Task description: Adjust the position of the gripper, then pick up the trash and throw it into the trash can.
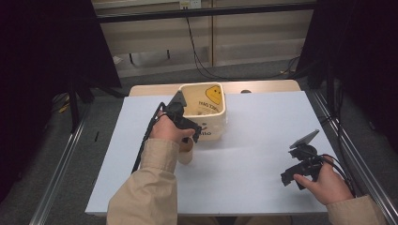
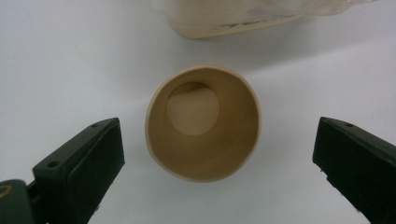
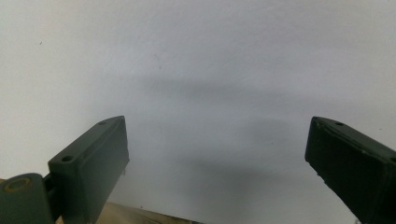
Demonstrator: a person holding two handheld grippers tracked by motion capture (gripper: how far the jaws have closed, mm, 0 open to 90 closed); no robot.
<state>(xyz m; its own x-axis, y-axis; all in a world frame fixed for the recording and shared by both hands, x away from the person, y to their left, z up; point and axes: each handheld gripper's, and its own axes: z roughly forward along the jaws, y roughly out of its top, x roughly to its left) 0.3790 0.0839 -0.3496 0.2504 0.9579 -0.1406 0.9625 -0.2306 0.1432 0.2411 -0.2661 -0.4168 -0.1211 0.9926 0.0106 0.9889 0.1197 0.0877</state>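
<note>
Left gripper [image 1: 191,133] hovers jaws-wide over the paper cup [image 2: 203,123]; right gripper [image 1: 295,173] rests low, agape.

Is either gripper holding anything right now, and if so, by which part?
Nothing is held. The left gripper hangs open above the paper cup, jaws clear of its rim; the right gripper is open over bare table.

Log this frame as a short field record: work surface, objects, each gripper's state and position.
surface: white table sheet
cup: tan paper cup, upright, empty, standing in front of the bin
bin: cream square container with a yellow face print, at the far middle of the sheet
left gripper: open, above the cup, jaws either side of it, not touching
right gripper: open, over bare sheet at the near right
</note>
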